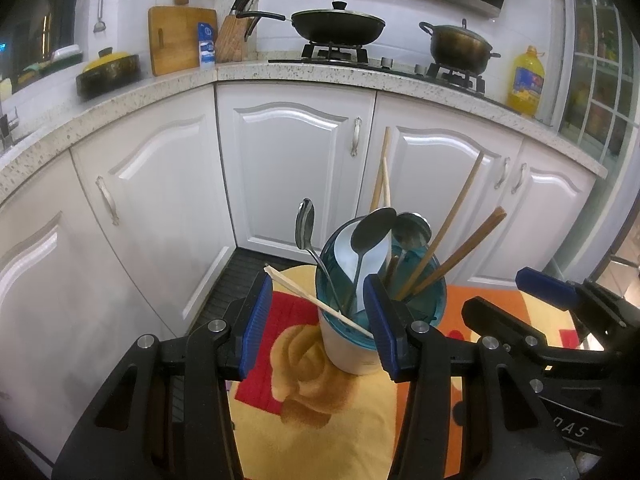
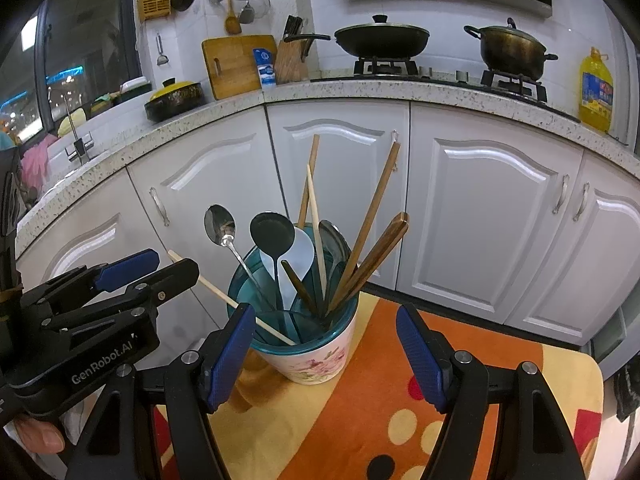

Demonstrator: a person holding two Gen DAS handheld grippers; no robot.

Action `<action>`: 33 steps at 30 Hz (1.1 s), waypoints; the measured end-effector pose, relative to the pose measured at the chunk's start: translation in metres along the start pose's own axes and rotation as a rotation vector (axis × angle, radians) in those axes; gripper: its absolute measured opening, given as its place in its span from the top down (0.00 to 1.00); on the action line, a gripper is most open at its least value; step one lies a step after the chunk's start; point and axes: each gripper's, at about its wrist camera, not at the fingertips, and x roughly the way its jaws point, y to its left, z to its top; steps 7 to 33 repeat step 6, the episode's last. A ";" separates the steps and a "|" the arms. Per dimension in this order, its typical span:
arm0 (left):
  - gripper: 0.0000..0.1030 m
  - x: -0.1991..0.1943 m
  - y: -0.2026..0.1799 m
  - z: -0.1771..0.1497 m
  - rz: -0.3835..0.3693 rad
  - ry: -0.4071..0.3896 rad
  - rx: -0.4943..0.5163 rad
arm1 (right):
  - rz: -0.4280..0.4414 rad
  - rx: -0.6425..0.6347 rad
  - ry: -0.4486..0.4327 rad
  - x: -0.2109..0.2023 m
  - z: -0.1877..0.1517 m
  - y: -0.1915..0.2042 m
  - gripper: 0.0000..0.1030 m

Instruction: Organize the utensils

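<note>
A floral white utensil holder (image 2: 316, 360) with a teal insert stands on a small table; it also shows in the left wrist view (image 1: 352, 352). It holds metal spoons (image 2: 219, 224), a white rice paddle (image 2: 298, 256), brown chopsticks (image 2: 374, 236) and a pale chopstick (image 2: 240, 308) that leans out to the left over the rim. My left gripper (image 1: 318, 320) is open, with its jaws either side of the holder's near rim, and is empty. My right gripper (image 2: 326, 356) is open and empty just in front of the holder.
The table has a yellow, orange and red cloth (image 2: 360, 420). White cabinets (image 2: 340, 184) stand close behind. On the counter are a wok (image 2: 382, 40), a pot (image 2: 512, 50), an oil bottle (image 2: 596, 92) and a cutting board (image 2: 236, 64).
</note>
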 end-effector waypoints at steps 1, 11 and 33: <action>0.55 0.001 0.000 0.000 0.000 0.000 -0.001 | 0.000 0.001 0.001 0.000 0.000 -0.001 0.31; 0.55 0.003 0.000 -0.001 0.001 0.008 -0.001 | 0.002 0.013 0.000 0.002 -0.003 -0.007 0.31; 0.55 0.003 0.000 -0.001 0.001 0.008 -0.001 | 0.002 0.013 0.000 0.002 -0.003 -0.007 0.31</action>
